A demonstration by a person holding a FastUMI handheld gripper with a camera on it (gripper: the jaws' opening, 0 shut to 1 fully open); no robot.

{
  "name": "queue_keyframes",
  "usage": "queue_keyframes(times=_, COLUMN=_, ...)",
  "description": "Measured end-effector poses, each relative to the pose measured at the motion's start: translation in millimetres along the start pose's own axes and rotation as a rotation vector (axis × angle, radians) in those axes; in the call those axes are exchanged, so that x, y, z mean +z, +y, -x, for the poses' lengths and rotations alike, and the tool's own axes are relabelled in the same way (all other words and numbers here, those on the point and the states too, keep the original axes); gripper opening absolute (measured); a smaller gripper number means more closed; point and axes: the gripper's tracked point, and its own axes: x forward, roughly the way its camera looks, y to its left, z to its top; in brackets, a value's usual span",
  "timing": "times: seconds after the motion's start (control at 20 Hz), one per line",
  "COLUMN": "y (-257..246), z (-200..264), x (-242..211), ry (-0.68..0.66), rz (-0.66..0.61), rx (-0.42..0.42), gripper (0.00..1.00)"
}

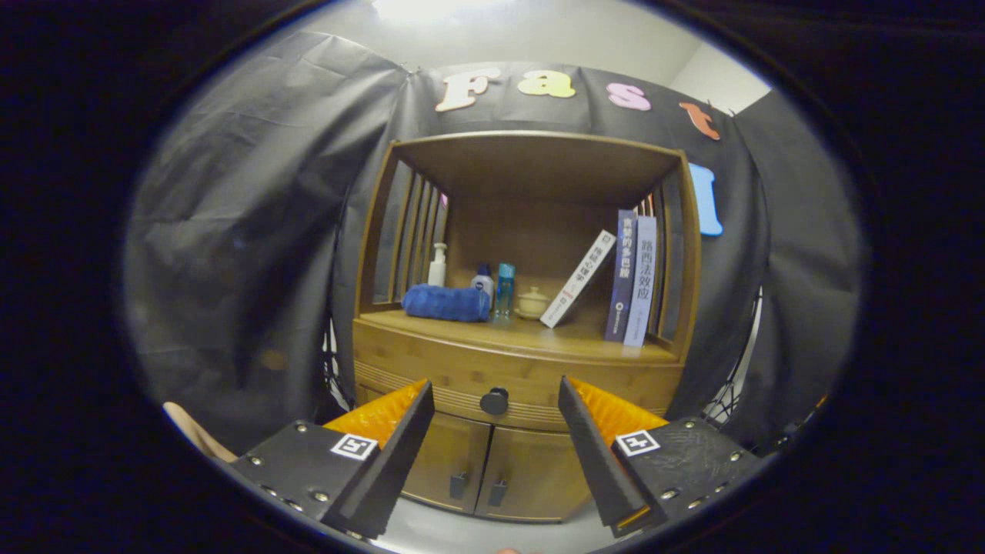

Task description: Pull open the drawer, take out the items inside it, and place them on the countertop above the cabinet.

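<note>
Black cloth backs a bamboo cabinet (523,362) whose drawer (508,381) sits closed under the countertop (539,335). Spread wide and empty, the gripper (496,396) frames the drawer's round knob (494,401), which lies beyond its fingertips.

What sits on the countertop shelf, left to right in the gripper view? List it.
Blue towel → blue-capped bottle → tall blue bottle → small lidded jar → leaning book → two upright books. The gripper fingers are open.
</note>
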Motion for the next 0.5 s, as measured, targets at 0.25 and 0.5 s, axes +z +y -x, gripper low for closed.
queue_keyframes(times=0.25, y=6.5, z=-57.3, x=-32.1, ry=0.047, rz=0.047, rx=-0.033, gripper=0.97)
queue_keyframes(times=0.5, y=16.4, z=-106.4, x=-66.6, ry=0.116, rz=0.111, rx=-0.032, gripper=0.91)
